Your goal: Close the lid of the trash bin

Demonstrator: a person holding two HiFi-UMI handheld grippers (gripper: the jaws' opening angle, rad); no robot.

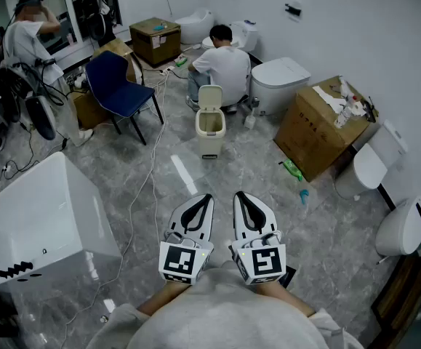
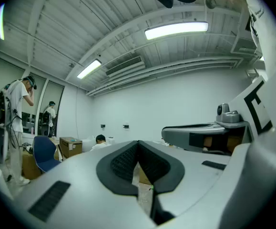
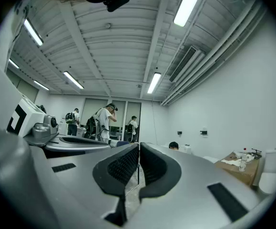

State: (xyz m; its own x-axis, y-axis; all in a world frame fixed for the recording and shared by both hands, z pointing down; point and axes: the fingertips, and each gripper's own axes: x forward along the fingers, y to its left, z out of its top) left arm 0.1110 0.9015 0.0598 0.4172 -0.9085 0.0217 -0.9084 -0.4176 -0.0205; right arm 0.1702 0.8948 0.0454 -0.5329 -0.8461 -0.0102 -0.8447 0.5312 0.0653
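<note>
Floor fills most of my head view, grey marble with cables trailing over it. A white tub sits at its left and a cardboard box stands near the right wall. A person crouches just behind the bin, back turned to me.

The bin stands well ahead of me on open floor, and I judge that leaves its front free to walk up to. It is small, cream and narrow. Its lid stands upright at the back, so the mouth is open (what's inside I can't make out).

I hold the left gripper and right gripper level and side by side, close to my body. Each has its jaws pressed together on nothing. It's a carrying pose, I'd say, since the bin is far out of reach.
</note>
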